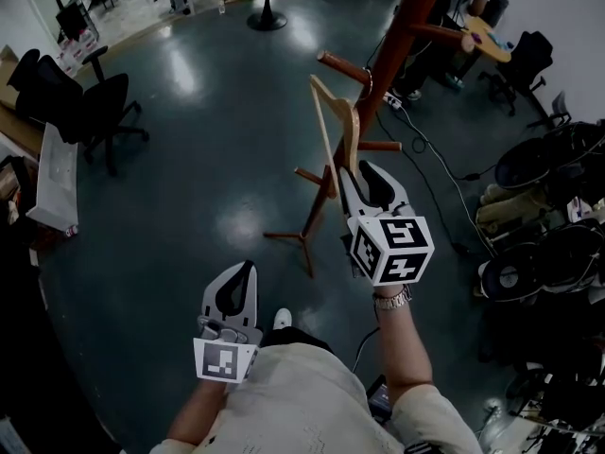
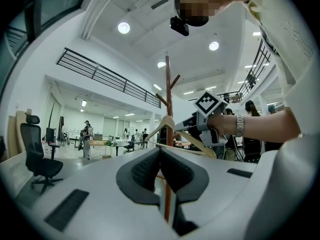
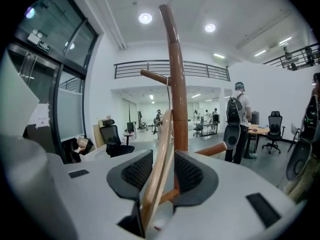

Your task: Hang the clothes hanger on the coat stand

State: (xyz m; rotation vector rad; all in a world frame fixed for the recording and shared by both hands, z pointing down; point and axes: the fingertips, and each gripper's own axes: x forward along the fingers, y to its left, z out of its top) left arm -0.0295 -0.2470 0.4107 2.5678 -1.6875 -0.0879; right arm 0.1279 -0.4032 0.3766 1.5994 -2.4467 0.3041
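Right gripper (image 1: 367, 170) is up in front of me, close to the stand (image 1: 402, 36). Its own view looks straight along the jaws: they're apart, and the wooden hanger (image 3: 161, 154) runs up between them. The wood leans toward the left pad, and there's a clear gap on the right side, so I'm not squeezing it. The jaws are open around it.

From my head view the hanger (image 1: 333, 130) slants up from that gripper toward the stand's pole. Its top sits just under the upper peg (image 1: 342, 67). The metal hook is right by that peg, but it's too thin there for me to tell whether it's seated on it. A lower peg (image 1: 381, 146) pokes out just beside the hanger's lower part.

Left gripper (image 1: 244, 270) is low and near my body, over the dark floor (image 1: 208, 140), well apart from the stand. In its own view the fingertips meet with nothing between them, so it's closed and empty. Beyond them I see the pole (image 2: 169, 94), the hanger (image 2: 167, 124), and my right hand (image 2: 225, 124) reaching in.
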